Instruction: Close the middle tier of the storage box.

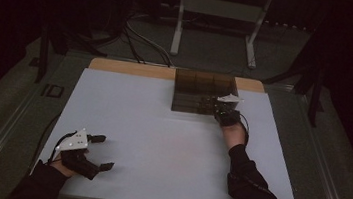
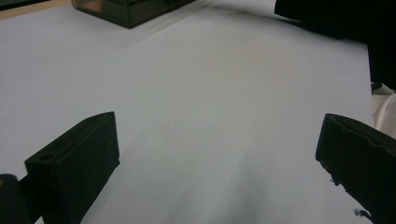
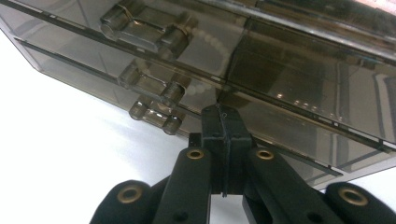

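while the right gripper (image 1: 214,105) sits at the smoked drawer box (image 1: 200,89) at the table's far edge, the left gripper (image 1: 100,152) idles, jaws apart. left gripper view: bare table (image 2: 210,93). right gripper view: jaws clenched, nothing pinched, tips at the drawer front beside the handles (image 3: 156,114). push square, slow.

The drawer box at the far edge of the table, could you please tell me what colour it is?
The drawer box is smoky, translucent dark brown-grey plastic, best seen in the right gripper view.

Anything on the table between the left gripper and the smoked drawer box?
Nothing. In the high view, bare table runs from the left gripper to the drawer box. The left gripper view shows the same bare stretch.
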Tool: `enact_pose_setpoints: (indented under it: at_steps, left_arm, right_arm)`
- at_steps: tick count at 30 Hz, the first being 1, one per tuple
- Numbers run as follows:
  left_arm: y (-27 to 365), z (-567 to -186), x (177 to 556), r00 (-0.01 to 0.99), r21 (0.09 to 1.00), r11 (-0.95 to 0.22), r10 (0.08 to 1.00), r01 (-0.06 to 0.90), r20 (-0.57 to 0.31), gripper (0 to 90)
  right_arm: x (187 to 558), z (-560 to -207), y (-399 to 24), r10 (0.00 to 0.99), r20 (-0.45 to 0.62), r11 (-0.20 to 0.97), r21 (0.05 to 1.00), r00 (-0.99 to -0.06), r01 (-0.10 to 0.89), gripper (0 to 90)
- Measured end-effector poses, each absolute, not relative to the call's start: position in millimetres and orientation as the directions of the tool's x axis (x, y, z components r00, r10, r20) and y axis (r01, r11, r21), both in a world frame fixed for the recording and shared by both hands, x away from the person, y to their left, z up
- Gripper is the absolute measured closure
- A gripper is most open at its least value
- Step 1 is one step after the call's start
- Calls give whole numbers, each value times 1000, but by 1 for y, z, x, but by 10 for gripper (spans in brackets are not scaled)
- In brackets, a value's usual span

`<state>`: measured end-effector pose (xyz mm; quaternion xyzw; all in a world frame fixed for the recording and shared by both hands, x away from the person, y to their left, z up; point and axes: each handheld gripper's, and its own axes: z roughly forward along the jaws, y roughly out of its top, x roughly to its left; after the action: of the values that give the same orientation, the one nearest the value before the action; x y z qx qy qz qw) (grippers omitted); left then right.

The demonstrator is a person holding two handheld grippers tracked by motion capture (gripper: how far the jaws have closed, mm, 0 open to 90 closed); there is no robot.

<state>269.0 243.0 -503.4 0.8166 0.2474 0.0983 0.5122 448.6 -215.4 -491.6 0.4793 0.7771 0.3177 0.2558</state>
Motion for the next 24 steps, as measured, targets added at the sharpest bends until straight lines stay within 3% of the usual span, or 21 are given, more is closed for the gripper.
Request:
enact_pose_setpoints:
  at_steps: [10, 16, 24]
  left_arm:
    - [243, -503, 269, 859, 885, -355, 504, 303, -92, 10]
    - [243, -503, 269, 858, 884, -354, 506, 304, -93, 10]
    - [243, -503, 269, 858, 884, -355, 505, 303, -92, 10]
  right_arm:
    - [445, -489, -215, 906, -71, 330, 739, -418, 588, 891]
    - [443, -488, -215, 901, -40, 318, 739, -432, 594, 805]
    - [440, -487, -214, 894, -27, 323, 731, -447, 601, 628]
